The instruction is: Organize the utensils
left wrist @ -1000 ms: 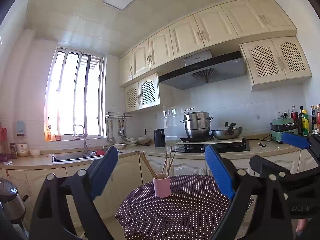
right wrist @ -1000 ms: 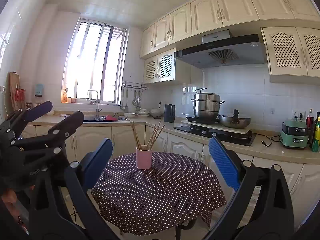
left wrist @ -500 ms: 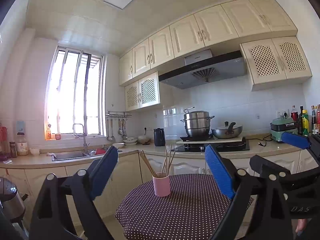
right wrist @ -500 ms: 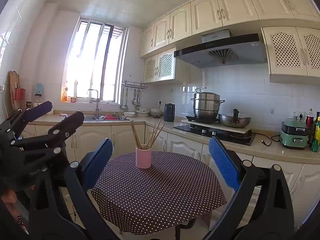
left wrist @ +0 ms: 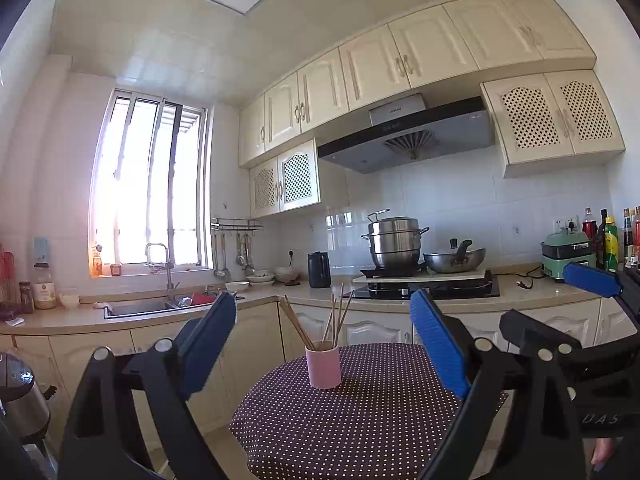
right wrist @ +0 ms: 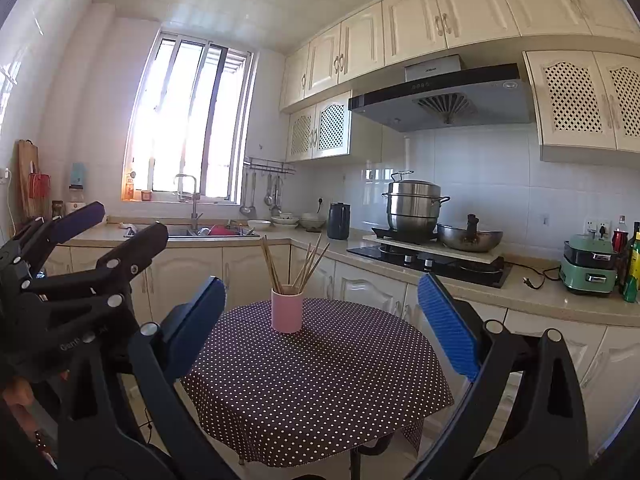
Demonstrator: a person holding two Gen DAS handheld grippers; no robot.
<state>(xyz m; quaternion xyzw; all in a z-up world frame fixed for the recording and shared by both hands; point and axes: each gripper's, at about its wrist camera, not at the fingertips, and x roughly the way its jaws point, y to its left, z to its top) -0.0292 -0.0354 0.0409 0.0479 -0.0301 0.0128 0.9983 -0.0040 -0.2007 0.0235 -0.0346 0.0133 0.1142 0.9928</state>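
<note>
A pink cup (left wrist: pixel 323 365) (right wrist: pixel 287 309) stands upright on a round table (left wrist: pixel 360 420) (right wrist: pixel 320 384) with a dark polka-dot cloth. Several wooden chopsticks (left wrist: pixel 335 318) (right wrist: pixel 306 266) lean inside the cup. My left gripper (left wrist: pixel 322 338) is open, held level well short of the table, nothing between its blue pads. My right gripper (right wrist: pixel 322 312) is also open and empty, likewise back from the table edge. In the right wrist view the left gripper (right wrist: pixel 116 224) shows at the left; in the left wrist view one blue pad of the right gripper (left wrist: pixel 592 280) shows at the right.
An L-shaped counter (right wrist: pixel 520 292) runs behind the table, with a sink (right wrist: pixel 208 232), a black kettle (right wrist: pixel 338 221), a steel steamer pot (right wrist: pixel 414 206) and a wok (right wrist: pixel 470 238) on the stove. A green appliance (right wrist: pixel 588 266) and bottles stand at the right.
</note>
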